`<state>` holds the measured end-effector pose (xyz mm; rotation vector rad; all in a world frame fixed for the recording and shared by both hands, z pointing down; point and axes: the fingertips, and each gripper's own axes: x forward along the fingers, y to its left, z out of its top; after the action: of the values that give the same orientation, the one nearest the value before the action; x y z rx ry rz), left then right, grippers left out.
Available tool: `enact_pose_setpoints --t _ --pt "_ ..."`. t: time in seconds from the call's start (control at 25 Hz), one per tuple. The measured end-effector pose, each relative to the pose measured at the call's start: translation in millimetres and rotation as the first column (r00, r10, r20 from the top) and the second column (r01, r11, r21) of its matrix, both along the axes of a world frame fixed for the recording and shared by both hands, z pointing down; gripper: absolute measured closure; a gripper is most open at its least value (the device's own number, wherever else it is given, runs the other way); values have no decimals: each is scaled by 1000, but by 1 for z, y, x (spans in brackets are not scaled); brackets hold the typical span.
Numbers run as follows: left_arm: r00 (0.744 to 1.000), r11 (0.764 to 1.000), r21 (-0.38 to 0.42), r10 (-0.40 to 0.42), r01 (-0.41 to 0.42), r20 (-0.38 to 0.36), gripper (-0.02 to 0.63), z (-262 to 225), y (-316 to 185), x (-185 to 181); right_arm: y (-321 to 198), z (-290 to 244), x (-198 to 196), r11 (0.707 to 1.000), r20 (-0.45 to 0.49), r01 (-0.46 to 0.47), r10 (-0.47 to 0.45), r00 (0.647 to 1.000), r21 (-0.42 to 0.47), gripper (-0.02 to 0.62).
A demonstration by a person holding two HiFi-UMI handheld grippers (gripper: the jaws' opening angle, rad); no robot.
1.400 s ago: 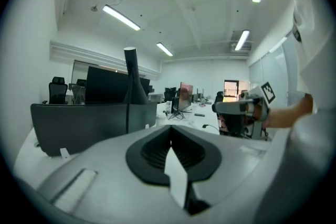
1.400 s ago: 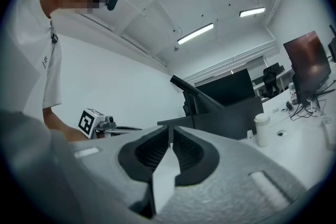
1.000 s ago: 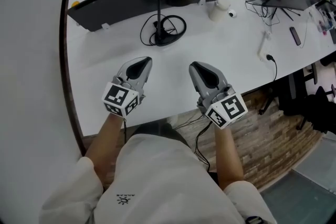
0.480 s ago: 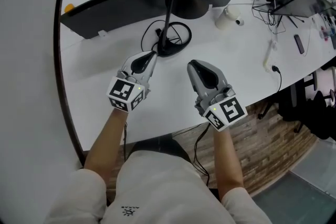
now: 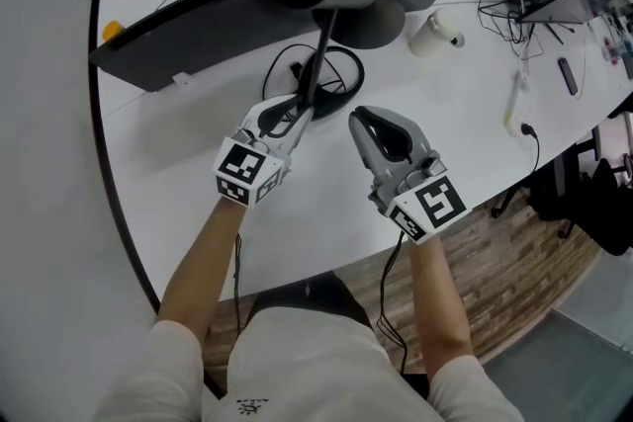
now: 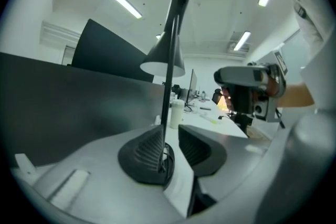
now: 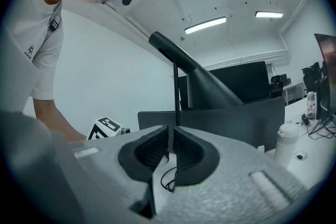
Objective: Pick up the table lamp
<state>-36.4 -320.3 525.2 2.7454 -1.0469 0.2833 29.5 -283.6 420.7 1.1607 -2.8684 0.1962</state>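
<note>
I watch my left claw (image 5: 297, 110) opening, thin stem of black cone-shade metal table lamp (image 5: 361, 5) between pads, not squeezed. My right claw (image 5: 358, 116) closed, empty. Lamp stands at 12 o'clock on white table (image 5: 188, 138).

1. Table lamp (image 5: 323, 40): black stem, dark grey shade.
2. Table (image 5: 198, 143): plain white.
3. Right gripper (image 5: 356, 117): grey shell; pads (image 7: 145, 153) black, ribbed; marker cube (image 5: 427, 206) black-and-white squares.
4. Cord (image 5: 348, 79): black.
5. Screen (image 5: 178, 40): dark grey to black.
6. Bottle (image 5: 430, 33): off-white.
7. Small object (image 5: 113, 31): yellow.
8. Floor (image 5: 495, 252): brown, wood-plank pattern.
9. Shirt (image 5: 297, 361): off-white.
</note>
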Motion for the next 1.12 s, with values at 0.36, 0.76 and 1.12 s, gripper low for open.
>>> enact_pose_setpoints --t 0.36,0.76,1.12 --pt "998 998 3 69 -69 8 494 23 -19 12 -17 11 -7 1000 -6 -18 18 1000 -3 505" --pt "991 991 11 132 -132 22 529 37 -32 24 -35 13 -13 999 -2 -36 36 999 13 505" --pt "989 989 3 149 -149 25 558 43 -38 31 -53 4 -22 998 40 -22 20 999 53 503"
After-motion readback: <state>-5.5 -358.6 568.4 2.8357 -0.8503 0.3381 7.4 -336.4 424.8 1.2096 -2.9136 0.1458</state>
